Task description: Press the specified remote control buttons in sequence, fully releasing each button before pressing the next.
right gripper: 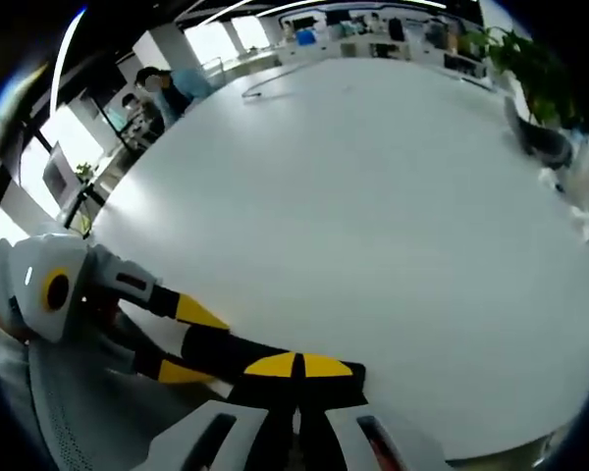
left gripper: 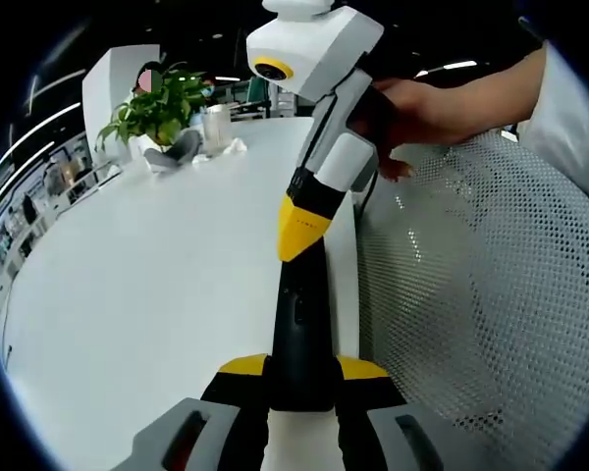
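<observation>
The left hand-held gripper [left gripper: 299,392] is clamped on the near end of the black remote control [left gripper: 302,334], holding it just over the edge of the white tabletop [left gripper: 147,294]. The right hand-held gripper [left gripper: 299,231] comes in from above with its yellow tips pinched together – touching the remote's upper face, a hand [left gripper: 417,108] wrapped around its body. In the right gripper view the right hand-held gripper [right gripper: 296,368] sits shut on the remote [right gripper: 226,348], with a potted plant [left gripper: 157,108] way back on the tabletop – and a mesh chair back [left gripper: 481,285] beside it.
</observation>
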{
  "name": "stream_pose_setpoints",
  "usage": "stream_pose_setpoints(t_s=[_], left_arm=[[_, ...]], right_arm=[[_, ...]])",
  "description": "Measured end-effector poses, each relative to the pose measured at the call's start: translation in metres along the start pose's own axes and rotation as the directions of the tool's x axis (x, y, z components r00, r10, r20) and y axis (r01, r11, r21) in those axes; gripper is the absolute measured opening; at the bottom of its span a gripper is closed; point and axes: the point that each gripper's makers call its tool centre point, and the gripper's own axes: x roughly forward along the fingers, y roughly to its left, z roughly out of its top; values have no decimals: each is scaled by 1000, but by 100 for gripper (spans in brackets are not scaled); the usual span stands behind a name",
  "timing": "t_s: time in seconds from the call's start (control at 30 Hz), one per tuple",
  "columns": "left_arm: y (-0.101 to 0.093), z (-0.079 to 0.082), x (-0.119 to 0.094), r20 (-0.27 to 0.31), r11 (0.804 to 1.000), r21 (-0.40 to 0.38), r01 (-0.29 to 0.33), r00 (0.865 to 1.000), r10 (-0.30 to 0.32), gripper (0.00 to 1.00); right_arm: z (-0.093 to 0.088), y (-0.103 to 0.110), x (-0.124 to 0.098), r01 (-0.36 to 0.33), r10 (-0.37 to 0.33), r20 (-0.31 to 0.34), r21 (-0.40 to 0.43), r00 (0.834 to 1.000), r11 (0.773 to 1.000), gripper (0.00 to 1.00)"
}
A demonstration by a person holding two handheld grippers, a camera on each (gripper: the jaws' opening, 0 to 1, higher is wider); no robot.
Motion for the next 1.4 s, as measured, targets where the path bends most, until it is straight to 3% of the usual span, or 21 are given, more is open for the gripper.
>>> stream_pose_setpoints(t_s=[0.33,0.57,0.83,1.03,1.4], left_arm=[[0,0,0,0,1000,0,0,1000,0,24],[0,0,0,-1,1000,0,0,1000,0,24],[0,0,0,0,1000,-2,1,1000,-1,24],[0,0,0,0,1000,-3,-1,1000,1,24],[0,0,0,2,1000,-4,-2,1000,2,24]], right_arm=[[-3,4,3,-29,29,-15,-2,999,1000,0],[-5,5,7,-12,11,-19,-50,1000,999,0],[-5,4,7,-15,15,-7,-28,1000,999,0],[-6,6,8,23,-24,-8,-119,1000,993,0],[-5,5,8,37,-38,-3,-156,999,987,0]])
